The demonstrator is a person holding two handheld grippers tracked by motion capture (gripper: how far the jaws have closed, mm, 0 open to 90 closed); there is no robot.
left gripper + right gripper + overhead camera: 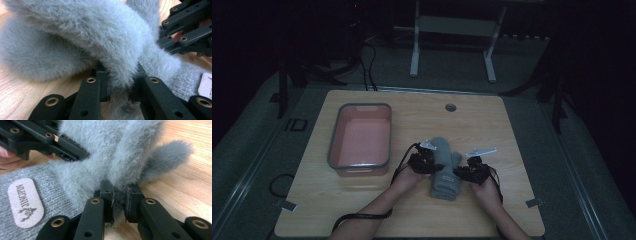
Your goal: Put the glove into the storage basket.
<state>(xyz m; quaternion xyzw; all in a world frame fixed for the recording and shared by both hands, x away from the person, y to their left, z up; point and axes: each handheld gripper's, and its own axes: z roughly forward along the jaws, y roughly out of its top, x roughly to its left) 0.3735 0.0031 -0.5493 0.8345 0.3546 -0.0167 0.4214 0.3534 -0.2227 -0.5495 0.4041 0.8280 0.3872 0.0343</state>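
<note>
We record one grey fuzzy glove [445, 167] lying on the wooden table [512, 125], just right of the pink bin [361, 136]. Our left gripper [119, 86] pinches fuzz on its left side. Our right gripper [119, 200] pinches fuzz on its right side. A patch [25, 202] reads JINGPIN on the knitted cuff.

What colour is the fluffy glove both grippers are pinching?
Grey: the glove has fuzzy grey pile and a grey knitted cuff, best seen in the right gripper view.

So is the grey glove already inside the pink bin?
No, the grey glove lies on the table, right of the pink bin.
</note>
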